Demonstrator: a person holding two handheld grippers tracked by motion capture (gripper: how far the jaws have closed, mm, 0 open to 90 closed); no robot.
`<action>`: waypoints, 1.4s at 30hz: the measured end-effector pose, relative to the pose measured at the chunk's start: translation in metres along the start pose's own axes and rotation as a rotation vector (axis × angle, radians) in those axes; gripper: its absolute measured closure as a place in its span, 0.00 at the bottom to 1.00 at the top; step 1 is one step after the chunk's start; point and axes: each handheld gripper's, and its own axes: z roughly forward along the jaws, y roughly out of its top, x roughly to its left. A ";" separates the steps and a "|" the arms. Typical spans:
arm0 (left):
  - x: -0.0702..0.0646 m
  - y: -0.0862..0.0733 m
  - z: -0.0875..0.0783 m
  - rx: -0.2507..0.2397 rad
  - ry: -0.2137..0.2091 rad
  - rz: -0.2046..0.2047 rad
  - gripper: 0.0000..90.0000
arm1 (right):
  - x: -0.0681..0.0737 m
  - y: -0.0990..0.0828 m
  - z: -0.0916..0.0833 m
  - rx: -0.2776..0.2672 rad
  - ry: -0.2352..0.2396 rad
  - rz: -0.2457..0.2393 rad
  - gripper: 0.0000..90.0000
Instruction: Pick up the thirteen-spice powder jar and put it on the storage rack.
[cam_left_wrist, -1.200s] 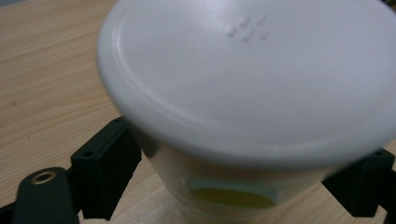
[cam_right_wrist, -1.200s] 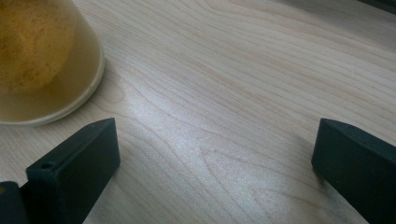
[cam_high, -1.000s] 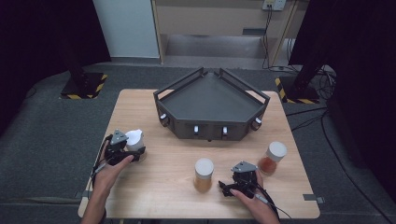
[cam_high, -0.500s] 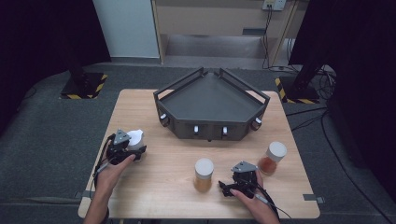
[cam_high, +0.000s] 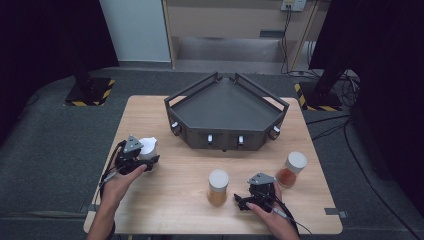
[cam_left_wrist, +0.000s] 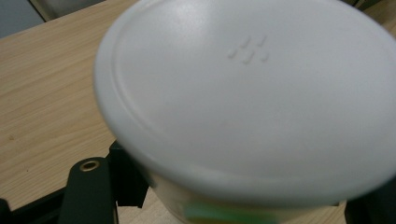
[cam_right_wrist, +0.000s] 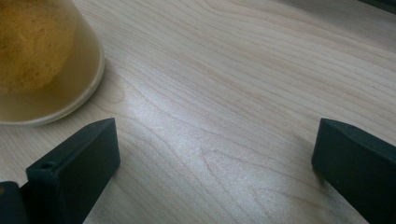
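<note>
At the table's left edge we hold the left gripper (cam_high: 145, 162) with its jaws clamped on a white-lidded jar (cam_high: 148, 149), which stands on the table (cam_high: 170, 200) near its left side. The jar's lid (cam_left_wrist: 252, 93) sits close before that gripper's camera. Right of centre, near us, stands an amber jar (cam_high: 218, 187). Just beside it our right gripper (cam_high: 245, 202) rests with jaws wide apart over bare wood. A red-brown jar (cam_high: 291, 169) stands farther right, and a dark tray (cam_high: 227, 107) sits at the far side.

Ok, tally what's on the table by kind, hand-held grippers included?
White-lidded jars: 3 (left, middle, right)
Dark corner tray: 1
Hand-held grippers: 2 (left hand-held gripper shut on the left jar, right hand-held gripper open)
Total: 6
</note>
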 end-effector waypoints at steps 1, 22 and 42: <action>0.000 0.002 0.000 0.003 -0.002 0.006 0.32 | 0.000 0.000 0.000 0.000 0.000 0.000 0.01; -0.006 0.039 0.000 0.001 -0.087 0.100 0.33 | 0.000 0.000 0.000 0.000 0.000 0.000 0.01; -0.009 0.055 0.012 0.000 -0.133 0.123 0.33 | 0.000 0.000 0.000 0.000 0.000 0.000 0.01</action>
